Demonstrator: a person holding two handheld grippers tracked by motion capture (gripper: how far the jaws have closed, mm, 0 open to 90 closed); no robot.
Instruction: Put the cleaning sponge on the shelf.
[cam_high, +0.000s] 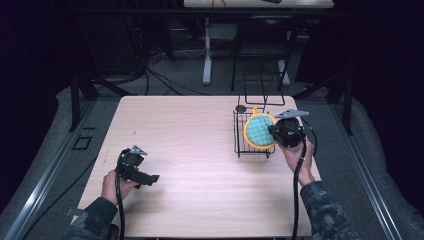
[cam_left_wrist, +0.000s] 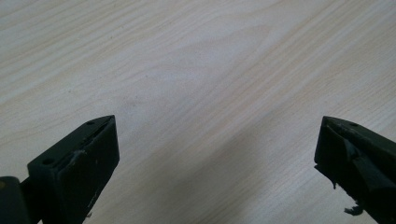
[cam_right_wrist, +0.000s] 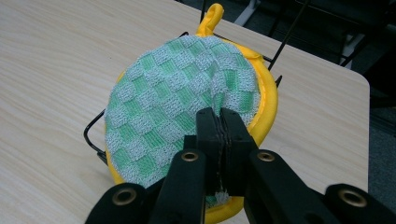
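While the right gripper (cam_right_wrist: 219, 122) pinches the near edge of a round pot holder (cam_right_wrist: 182, 107), its two black fingers (cam_right_wrist: 208, 135) stand pressed together with the cloth caught between them. That pot holder has a green and white checked face and a yellow border, with a small yellow loop (cam_right_wrist: 211, 16) at its far side. It rests tilted on a black wire rack (cam_high: 242, 136), which stands on the tabletop (cam_high: 200, 150) near the far right corner; in the high view the pot holder (cam_high: 259, 131) leans over the right part of the rack, just in front of the gripper (cam_high: 272, 131). The right hand (cam_high: 300, 160) reaches in from the near right edge, a camouflage sleeve behind it, and a black cable trails from the gripper back toward the person.

On the near left part of the tabletop, well apart from the rack, the left hand (cam_high: 116, 182) holds the left gripper (cam_high: 152, 178) low above the wood, pointing to the right. In the left gripper view its fingers (cam_left_wrist: 88, 158) stand wide apart, with bare pale wood grain between them and nothing held. A little frayed pad material shows on the inner face of the finger at the right of that view.

A small dark round object (cam_high: 241, 108) lies on the tabletop just behind the rack; what it is cannot be told.
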